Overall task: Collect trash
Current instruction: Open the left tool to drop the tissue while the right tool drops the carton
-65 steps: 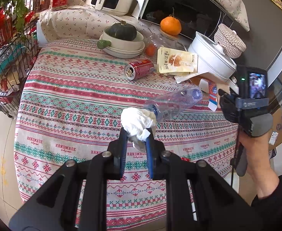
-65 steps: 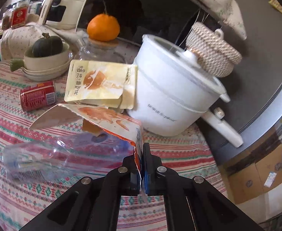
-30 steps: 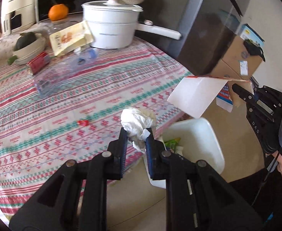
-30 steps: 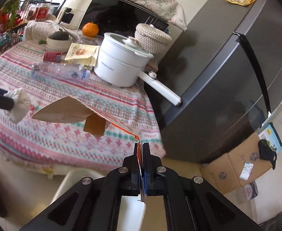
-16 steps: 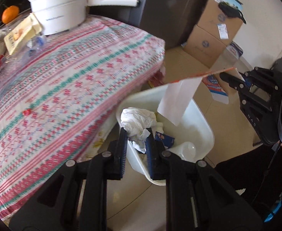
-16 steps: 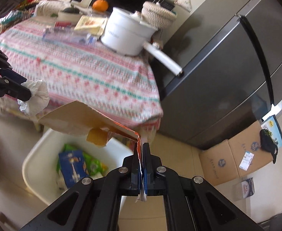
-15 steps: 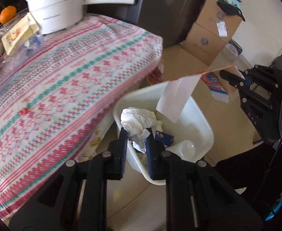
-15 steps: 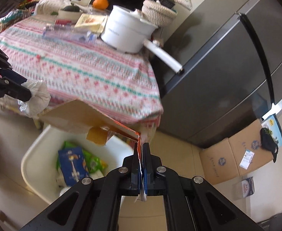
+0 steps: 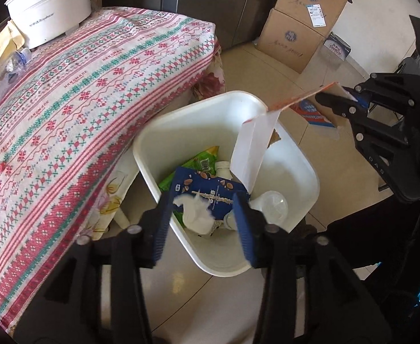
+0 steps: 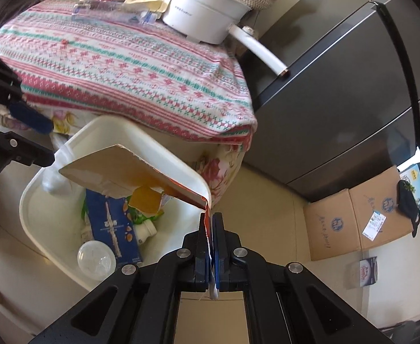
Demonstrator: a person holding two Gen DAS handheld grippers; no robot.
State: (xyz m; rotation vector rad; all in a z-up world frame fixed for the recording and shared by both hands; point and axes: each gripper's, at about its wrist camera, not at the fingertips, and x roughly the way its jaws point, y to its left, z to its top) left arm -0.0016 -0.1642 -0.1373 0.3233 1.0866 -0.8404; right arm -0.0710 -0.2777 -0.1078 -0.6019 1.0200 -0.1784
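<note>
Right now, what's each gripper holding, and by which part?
The left gripper is open and holds nothing; the crumpled tissue is loose over the white bin. The right gripper is shut on a torn corner of the flattened carton.

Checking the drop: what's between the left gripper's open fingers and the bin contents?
Left wrist view: the crumpled tissue, loose between the left gripper fingers, above the blue carton inside the white bin.

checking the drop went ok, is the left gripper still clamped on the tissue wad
No: the left gripper has its jaws spread wide, and the tissue wad sits loose between them over the white bin.
</note>
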